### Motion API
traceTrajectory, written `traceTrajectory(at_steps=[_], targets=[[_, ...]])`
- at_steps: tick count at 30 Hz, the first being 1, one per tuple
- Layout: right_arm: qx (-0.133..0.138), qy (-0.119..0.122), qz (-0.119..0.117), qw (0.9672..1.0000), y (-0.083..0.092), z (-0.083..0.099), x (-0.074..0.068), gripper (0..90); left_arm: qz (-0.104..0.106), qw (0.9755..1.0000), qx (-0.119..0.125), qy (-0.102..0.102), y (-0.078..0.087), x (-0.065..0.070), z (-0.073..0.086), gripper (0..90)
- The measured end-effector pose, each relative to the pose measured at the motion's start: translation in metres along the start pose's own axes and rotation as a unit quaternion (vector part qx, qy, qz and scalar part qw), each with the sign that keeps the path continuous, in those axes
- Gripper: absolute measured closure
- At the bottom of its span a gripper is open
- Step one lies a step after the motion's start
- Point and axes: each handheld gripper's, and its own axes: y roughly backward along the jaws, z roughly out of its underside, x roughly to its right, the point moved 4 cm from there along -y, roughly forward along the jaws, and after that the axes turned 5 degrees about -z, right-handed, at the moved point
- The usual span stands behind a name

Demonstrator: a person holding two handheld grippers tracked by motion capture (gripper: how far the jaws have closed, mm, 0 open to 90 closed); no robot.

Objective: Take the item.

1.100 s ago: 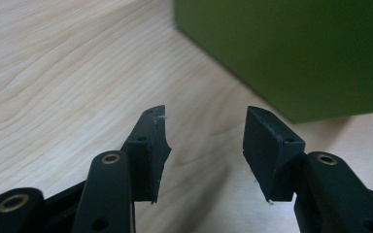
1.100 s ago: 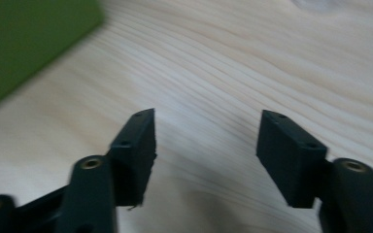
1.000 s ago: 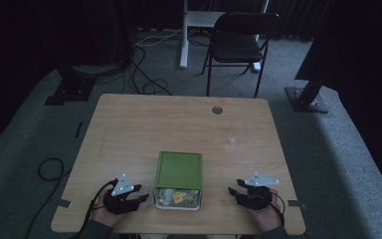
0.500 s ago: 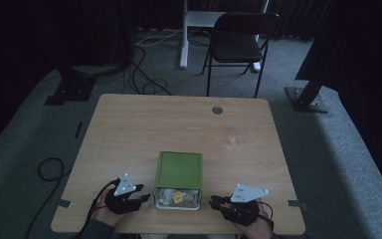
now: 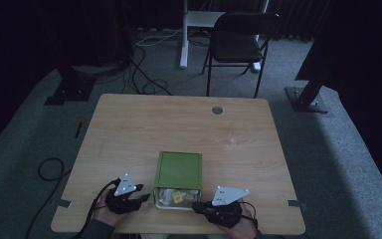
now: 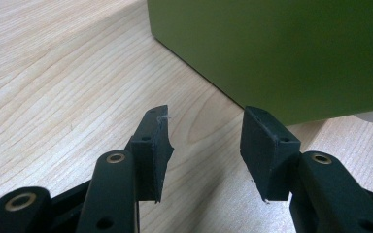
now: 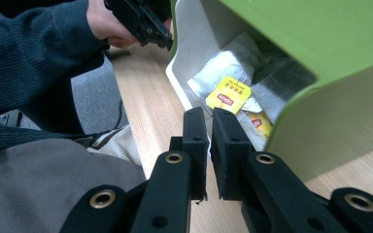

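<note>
A green box (image 5: 178, 169) lies on the wooden table (image 5: 144, 124) near its front edge, its open end facing the person. Inside lie tea bags (image 5: 177, 197), one with a yellow tag (image 7: 228, 94). My left gripper (image 5: 144, 199) rests open beside the box's left side; in the left gripper view its jaws (image 6: 204, 133) point at the green wall (image 6: 281, 48) with nothing between them. My right gripper (image 5: 195, 205) sits at the box's front right corner. Its jaws (image 7: 210, 121) have just been closing and stand almost together, empty, aimed at the box's opening (image 7: 209, 58).
A round cable hole (image 5: 217, 110) is set in the table's far side. A black folding chair (image 5: 238, 45) and a white desk leg (image 5: 184, 35) stand beyond the table. Cables (image 5: 144, 74) lie on the grey carpet. The person's sleeve (image 7: 34, 58) shows at the table's edge.
The right gripper has moved left along the front edge, from the right of the box to its open front corner, and its jaws have closed. The left gripper and the box have stayed put.
</note>
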Motion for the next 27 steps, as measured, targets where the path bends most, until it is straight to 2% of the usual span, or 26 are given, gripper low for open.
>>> traceTrajectory(at_steps=[7, 8, 11, 14, 17, 18, 20, 23, 27], targets=[[-0.013, 0.003, 0.013, 0.9998, -0.011, 0.005, 0.005, 85.7, -0.003, 1.0000, 0.000, 0.000, 0.000, 0.000, 0.000, 54.6], [-0.017, 0.007, 0.029, 0.9994, -0.013, 0.006, 0.006, 86.4, -0.004, 1.0000, -0.001, 0.000, 0.000, 0.000, 0.000, 54.7], [-0.012, 0.012, 0.048, 0.9987, -0.014, 0.005, 0.006, 88.8, -0.004, 1.0000, -0.004, -0.001, -0.001, -0.001, 0.000, 54.7], [-0.015, 0.028, 0.073, 0.9968, -0.019, 0.004, 0.003, 88.9, -0.006, 1.0000, -0.003, -0.001, 0.000, 0.000, 0.000, 54.6], [-0.030, 0.042, 0.095, 0.9942, -0.025, 0.005, 0.001, 88.9, -0.006, 1.0000, 0.000, 0.001, 0.000, 0.000, 0.000, 54.6], [-0.030, 0.042, 0.095, 0.9942, -0.025, 0.005, 0.001, 88.9, -0.006, 1.0000, 0.000, 0.001, 0.000, 0.000, 0.000, 54.6], [-0.048, 0.055, 0.108, 0.9915, -0.030, 0.007, 0.001, 89.1, -0.007, 1.0000, -0.004, 0.000, 0.000, -0.001, 0.000, 54.6], [-0.054, 0.056, 0.099, 0.9920, -0.030, 0.006, 0.002, 89.6, -0.007, 1.0000, -0.004, 0.000, -0.001, 0.000, 0.000, 54.6], [-0.052, 0.044, 0.072, 0.9951, -0.028, 0.006, 0.004, 89.6, -0.006, 1.0000, -0.005, 0.000, -0.001, 0.000, 0.000, 54.5]])
